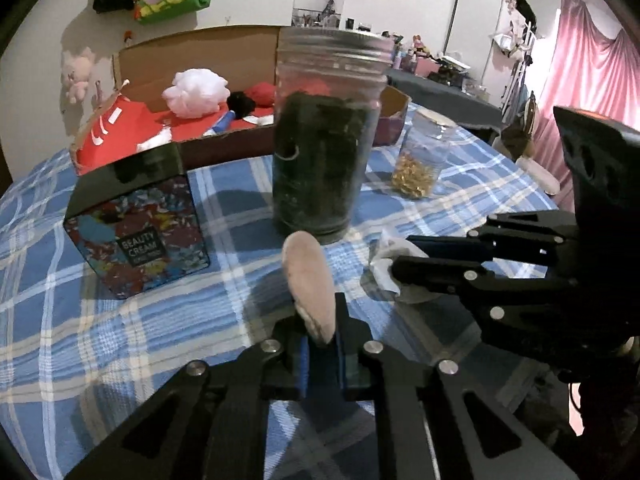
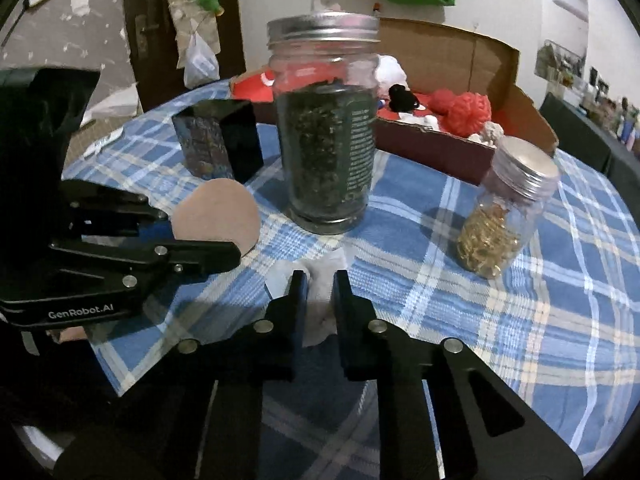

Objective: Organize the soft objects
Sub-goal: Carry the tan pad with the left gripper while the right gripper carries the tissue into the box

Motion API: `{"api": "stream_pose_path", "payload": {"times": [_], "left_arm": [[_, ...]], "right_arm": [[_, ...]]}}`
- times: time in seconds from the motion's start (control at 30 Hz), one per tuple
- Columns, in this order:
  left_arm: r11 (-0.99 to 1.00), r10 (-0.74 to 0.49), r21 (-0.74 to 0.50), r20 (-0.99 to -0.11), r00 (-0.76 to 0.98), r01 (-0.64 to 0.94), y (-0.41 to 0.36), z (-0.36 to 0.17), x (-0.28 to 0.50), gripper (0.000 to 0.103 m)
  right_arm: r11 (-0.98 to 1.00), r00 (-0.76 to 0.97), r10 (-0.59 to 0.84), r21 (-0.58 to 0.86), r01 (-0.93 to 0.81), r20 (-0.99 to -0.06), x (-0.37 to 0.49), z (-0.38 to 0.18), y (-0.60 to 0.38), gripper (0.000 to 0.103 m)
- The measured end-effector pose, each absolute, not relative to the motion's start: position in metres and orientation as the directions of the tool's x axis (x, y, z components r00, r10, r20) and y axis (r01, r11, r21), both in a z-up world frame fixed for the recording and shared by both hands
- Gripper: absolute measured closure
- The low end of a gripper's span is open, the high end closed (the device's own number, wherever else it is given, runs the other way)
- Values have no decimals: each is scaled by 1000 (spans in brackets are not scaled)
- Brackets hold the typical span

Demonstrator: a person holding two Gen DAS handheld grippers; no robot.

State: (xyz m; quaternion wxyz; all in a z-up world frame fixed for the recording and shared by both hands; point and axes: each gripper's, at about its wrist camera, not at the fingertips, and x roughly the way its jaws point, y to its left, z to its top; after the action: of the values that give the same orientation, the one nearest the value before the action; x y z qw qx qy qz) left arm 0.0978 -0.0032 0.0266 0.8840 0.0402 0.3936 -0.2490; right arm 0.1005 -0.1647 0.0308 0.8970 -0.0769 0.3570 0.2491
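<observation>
Between the left gripper's (image 1: pixel 320 334) closed jaws stands a pink pad (image 1: pixel 308 286); the right gripper's (image 2: pixel 320 284) narrow jaws straddle white cloth (image 2: pixel 320 276).

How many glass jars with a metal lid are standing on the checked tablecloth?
2. The tall jar of dark leaves stands in the middle, in front of the cardboard box. The small jar of golden pieces stands to its right. Others may be hidden behind the box.

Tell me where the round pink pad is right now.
The round pink pad is pinched in the left gripper, held above the checked cloth just in front of the tall jar, left of the right gripper.
</observation>
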Motion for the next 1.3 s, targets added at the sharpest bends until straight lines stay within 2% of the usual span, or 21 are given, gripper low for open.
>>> {"api": "stream_pose_path", "payload": {"times": [0.33, 0.83, 1.3], "left_arm": [[859, -448, -167, -702, 554, 483, 1, 33, 95, 93], [853, -496, -275, -693, 523, 444, 26, 33, 100, 93], [927, -371, -247, -707, 603, 281, 97, 43, 101, 93]], "right_arm": [[876, 653, 399, 55, -480, -644, 91, 42, -174, 91], [897, 667, 378, 74, -437, -642, 88, 45, -192, 91], [936, 690, 300, 62, -347, -659, 92, 49, -232, 91]]}}
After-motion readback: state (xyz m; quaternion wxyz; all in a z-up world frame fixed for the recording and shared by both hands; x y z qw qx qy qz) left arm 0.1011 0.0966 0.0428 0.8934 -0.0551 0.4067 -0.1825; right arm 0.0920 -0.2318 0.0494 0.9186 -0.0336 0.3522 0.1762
